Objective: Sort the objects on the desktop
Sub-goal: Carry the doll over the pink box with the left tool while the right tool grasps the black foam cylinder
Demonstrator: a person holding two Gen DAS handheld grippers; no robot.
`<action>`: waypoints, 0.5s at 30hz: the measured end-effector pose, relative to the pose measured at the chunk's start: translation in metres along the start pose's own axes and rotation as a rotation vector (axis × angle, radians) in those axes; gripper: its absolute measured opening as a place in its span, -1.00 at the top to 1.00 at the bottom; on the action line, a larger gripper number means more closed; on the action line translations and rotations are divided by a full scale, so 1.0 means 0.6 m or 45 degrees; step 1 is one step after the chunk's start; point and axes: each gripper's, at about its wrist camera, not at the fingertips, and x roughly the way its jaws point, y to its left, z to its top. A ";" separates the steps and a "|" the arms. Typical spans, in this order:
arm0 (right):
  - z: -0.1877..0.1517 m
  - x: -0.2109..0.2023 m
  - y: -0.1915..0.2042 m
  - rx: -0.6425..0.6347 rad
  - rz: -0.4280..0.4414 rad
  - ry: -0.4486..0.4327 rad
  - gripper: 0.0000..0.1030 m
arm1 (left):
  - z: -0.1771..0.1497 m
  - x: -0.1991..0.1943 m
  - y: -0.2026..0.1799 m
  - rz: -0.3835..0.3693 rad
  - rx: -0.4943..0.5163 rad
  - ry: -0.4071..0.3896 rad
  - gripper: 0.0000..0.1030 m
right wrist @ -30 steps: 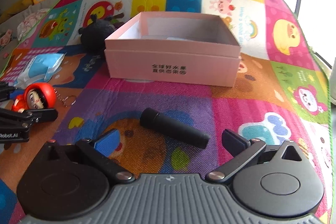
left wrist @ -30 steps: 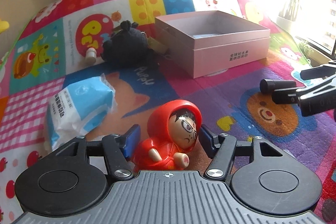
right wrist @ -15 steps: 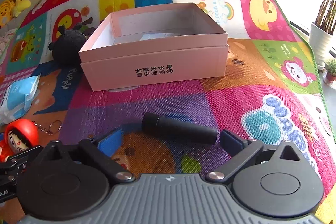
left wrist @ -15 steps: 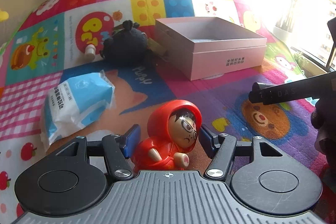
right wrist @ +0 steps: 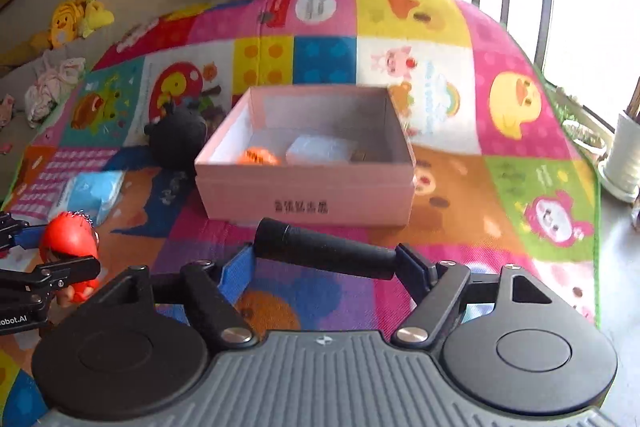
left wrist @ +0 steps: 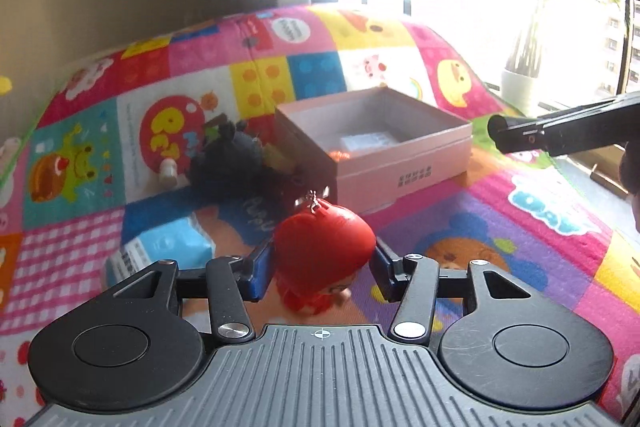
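Observation:
A red hooded doll keychain (left wrist: 324, 247) hangs face down between the blue pads of my left gripper (left wrist: 321, 269). The jaws are closing and the pads press on its head, holding it above the mat. In the right wrist view my right gripper (right wrist: 326, 263) is closing on a black cylinder (right wrist: 324, 249), gripped end to end and lifted. That cylinder (left wrist: 560, 135) also shows at the right of the left wrist view. An open pink box (right wrist: 304, 203) stands just beyond it, holding an orange item (right wrist: 258, 157) and a white packet (right wrist: 320, 151).
A black plush toy (left wrist: 228, 159) lies left of the pink box (left wrist: 400, 171), with a small white bottle (left wrist: 168, 177) beside it. A blue-white tissue pack (left wrist: 168, 251) lies on the colourful play mat (right wrist: 516, 99). A white plant pot (right wrist: 624, 163) stands off the mat's right edge.
Both grippers have closed on their objects and risen off the mat. The red doll has tipped forward, face down. The black cylinder has left the mat and the box looks lower in view.

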 end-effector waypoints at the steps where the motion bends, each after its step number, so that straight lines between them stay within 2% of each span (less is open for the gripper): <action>1: 0.012 -0.016 -0.005 -0.006 0.000 -0.051 -0.48 | 0.010 -0.005 -0.005 -0.002 0.015 -0.024 -0.07; 5: 0.050 -0.065 -0.014 -0.073 -0.022 -0.233 -0.48 | 0.055 -0.021 -0.027 -0.006 0.075 -0.129 -0.05; 9: 0.079 -0.081 -0.017 -0.136 -0.040 -0.343 -0.48 | 0.108 -0.015 -0.049 -0.020 0.119 -0.235 -0.01; 12: 0.091 -0.071 -0.018 -0.164 -0.057 -0.377 -0.48 | 0.143 0.014 -0.061 -0.044 0.123 -0.259 -0.01; 15: 0.098 -0.047 -0.028 -0.155 -0.068 -0.360 -0.48 | 0.169 0.054 -0.070 -0.057 0.138 -0.268 0.00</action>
